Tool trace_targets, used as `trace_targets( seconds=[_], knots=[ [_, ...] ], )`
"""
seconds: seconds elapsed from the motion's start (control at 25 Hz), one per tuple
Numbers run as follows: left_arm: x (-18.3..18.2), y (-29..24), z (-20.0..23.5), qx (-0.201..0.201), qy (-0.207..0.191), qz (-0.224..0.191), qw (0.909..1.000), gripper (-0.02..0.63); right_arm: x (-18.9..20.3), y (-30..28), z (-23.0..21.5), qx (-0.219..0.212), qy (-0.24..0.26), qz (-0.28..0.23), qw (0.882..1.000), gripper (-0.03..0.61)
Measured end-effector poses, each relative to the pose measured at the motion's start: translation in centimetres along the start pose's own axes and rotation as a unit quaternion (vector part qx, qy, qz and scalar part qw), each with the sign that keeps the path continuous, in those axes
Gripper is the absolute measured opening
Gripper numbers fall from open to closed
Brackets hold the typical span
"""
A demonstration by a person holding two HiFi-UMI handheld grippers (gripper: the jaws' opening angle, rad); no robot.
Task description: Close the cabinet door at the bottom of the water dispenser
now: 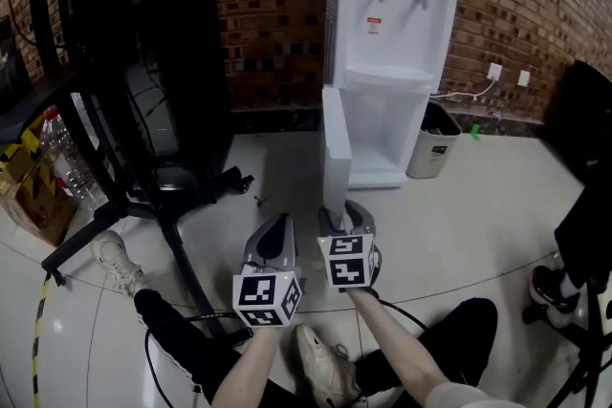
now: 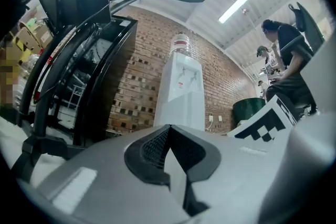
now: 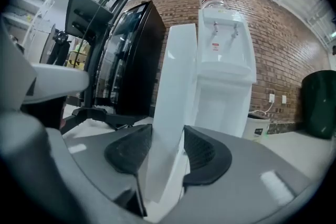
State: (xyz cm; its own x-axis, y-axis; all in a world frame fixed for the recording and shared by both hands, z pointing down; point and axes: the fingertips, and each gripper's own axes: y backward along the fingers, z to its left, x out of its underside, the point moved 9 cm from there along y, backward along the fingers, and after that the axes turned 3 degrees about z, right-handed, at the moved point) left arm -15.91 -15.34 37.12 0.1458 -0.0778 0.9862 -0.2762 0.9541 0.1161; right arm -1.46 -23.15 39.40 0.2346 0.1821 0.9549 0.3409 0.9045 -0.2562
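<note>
- Floor's left side: tall black glass-fronted unit (image 1: 143, 33), well apart from the work. Not part of the job.
- Left tongs (image 1: 279, 226): clenched on nothing, pads tip to tip in the left gripper view. They hang just left of the door's free edge and do not touch it. I read this as the spare hand parked outside the swing path.
- Cabinet door (image 1: 336, 148): white and wide open. It is hinged on the left of the dispenser's base and stands out toward the person, roughly square to the front. The compartment behind it looks bare.
- Right tongs (image 3: 168, 150): grasping the cabinet door at its free edge, a pad on each face and the panel upright between them. Probably chosen because the edge farthest from the hinge gives the most leverage. Closing looks to call for a sweep to the right, into the opening.
- Water dispenser (image 1: 397, 5): at the floor's far edge, against the brick wall (image 1: 277, 5).
- Waste bin (image 1: 432, 148): just beside the dispenser's right flank, outside the door's arc.
</note>
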Motion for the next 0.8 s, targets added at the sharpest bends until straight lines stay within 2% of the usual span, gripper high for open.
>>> trace_targets(
  seconds=[0.12,0.36,0.64,0.68,0.72,0.8],
  knots=[
    [0.5,-0.3,0.0,-0.002,0.011,0.004,0.9999,0.015,0.5,1.0,-2.1,0.028,-0.009,0.006,1.0,0.189],
    [1.7,-1.0,-0.3,-0.006,0.005,0.018,0.9998,0.015,1.2,2.2,-5.4,0.068,-0.024,0.017,0.997,0.178],
    [2.7,-1.9,-1.3,0.002,-0.015,0.04,0.9991,0.015,1.3,3.1,-6.6,0.11,-0.027,0.019,0.993,0.165],
    [2.8,-2.0,-1.5,0.004,-0.018,0.042,0.999,0.015,1.4,3.5,-6.4,0.117,-0.018,0.014,0.993,0.107],
    [2.9,-2.0,-1.5,0.005,-0.018,0.044,0.9989,0.015,1.5,3.8,-6.1,0.125,-0.008,0.009,0.992,0.004],
    [3.0,-2.1,-1.6,0.006,-0.016,0.045,0.9988,0.015,1.8,4.0,-5.9,0.132,0.003,0.004,0.991,0.0]
  ],
)
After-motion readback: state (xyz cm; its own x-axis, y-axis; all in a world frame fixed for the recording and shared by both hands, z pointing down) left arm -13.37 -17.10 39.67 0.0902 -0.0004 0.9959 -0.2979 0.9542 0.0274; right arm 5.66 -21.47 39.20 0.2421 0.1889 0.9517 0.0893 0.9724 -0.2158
